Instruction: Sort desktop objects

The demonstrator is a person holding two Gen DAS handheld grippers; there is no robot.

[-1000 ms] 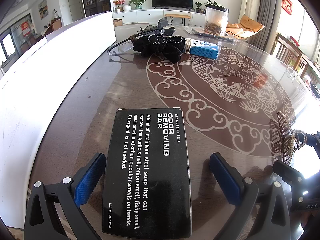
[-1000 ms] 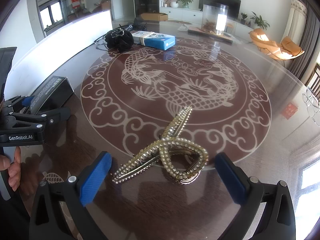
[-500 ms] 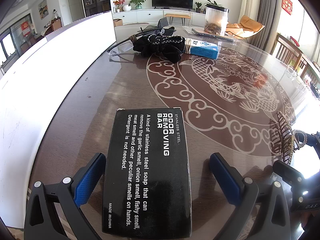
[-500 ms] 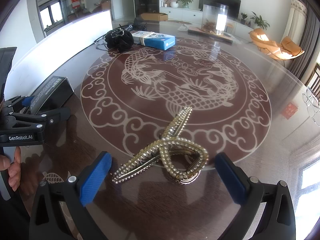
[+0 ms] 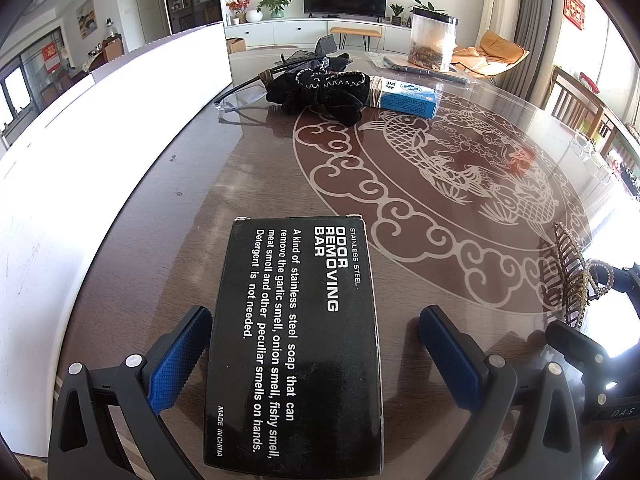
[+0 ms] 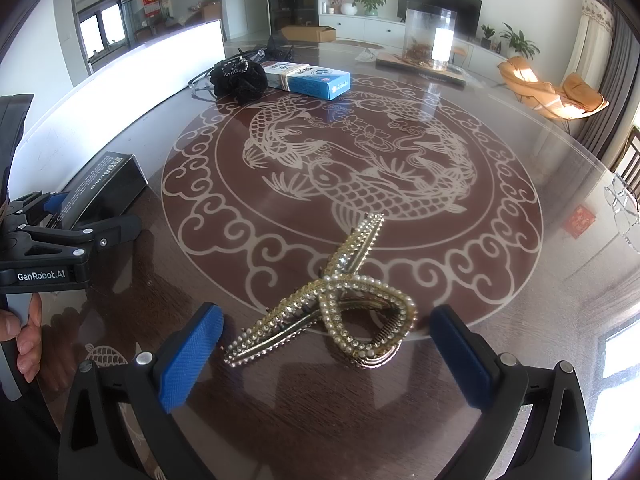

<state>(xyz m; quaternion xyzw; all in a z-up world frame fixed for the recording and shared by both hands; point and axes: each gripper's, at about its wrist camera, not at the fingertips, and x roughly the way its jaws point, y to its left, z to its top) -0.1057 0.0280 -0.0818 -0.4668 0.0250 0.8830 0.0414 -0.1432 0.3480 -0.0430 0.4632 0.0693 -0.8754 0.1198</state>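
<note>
My left gripper (image 5: pixel 316 354) is wide apart, and the black box (image 5: pixel 296 340) lies flat on the table (image 5: pixel 224 184) between its blue pads (image 5: pixel 180 356). The left pad sits just beside the box edge, but I cannot tell if it touches; the right pad is clear of it. The box has white words on top that say "ODOR REMOVING BAR". My right gripper (image 6: pixel 320 350) is wide apart too, and the hair clip (image 6: pixel 340 308) lies on the table between its fingers, touching neither one. The clip is gold with little pearls on it. From the right camera I can see the left gripper off to the left side, with a hand (image 6: pixel 24 340) holding it. Far across the table, a black scrunchie (image 6: pixel 240 78) sits just beside a blue box (image 6: pixel 316 80). A clear jar (image 6: pixel 430 40) stands farther back. A white board (image 5: pixel 100 120) stands along the left side of the table.
</note>
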